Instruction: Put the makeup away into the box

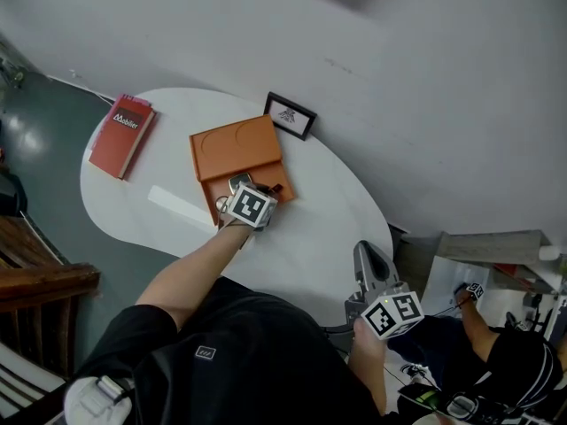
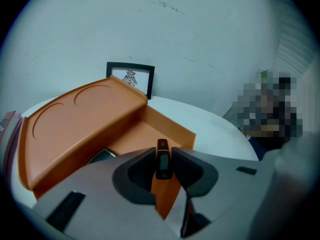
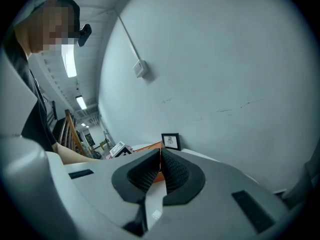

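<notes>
You had the left gripper (image 1: pixel 257 189) over the orange box (image 2: pixel 172 129), which sat towards the far side of the white table (image 1: pixel 301 237). Its fingers were clenched on a slim dark makeup tube (image 2: pixel 162 161). In the left gripper view the two pads pressed the tube's sides, and its brownish tip stuck out past them towards the box. The tube hung above the box's open tray, near the tray's near right corner. Whether the tube touched the box, the views did not show.

The box's lid (image 1: pixel 235 144) stood open, tilted back on the far side of the tray. A dark flat item (image 2: pixel 102 155) already lay inside the tray, at its left, partly hidden behind your gripper.

You held the right gripper (image 1: pixel 365 251) well apart from the box, off the near right edge of the table. In the right gripper view its fingers were closed tight, pad against pad, with nothing between them. It pointed across the table towards the wall (image 3: pixel 225 74).

A red book (image 1: pixel 122 135) lay at the far left of the table, well clear of the box. A small black picture frame (image 1: pixel 290 115) stood just beyond the lid's far right corner, near the wall. A pale white strip (image 1: pixel 180 206) lay on the table left of the tray, just beside it. At the lower right of the head view, a second person's arm (image 1: pixel 478 321) showed beyond the table.
</notes>
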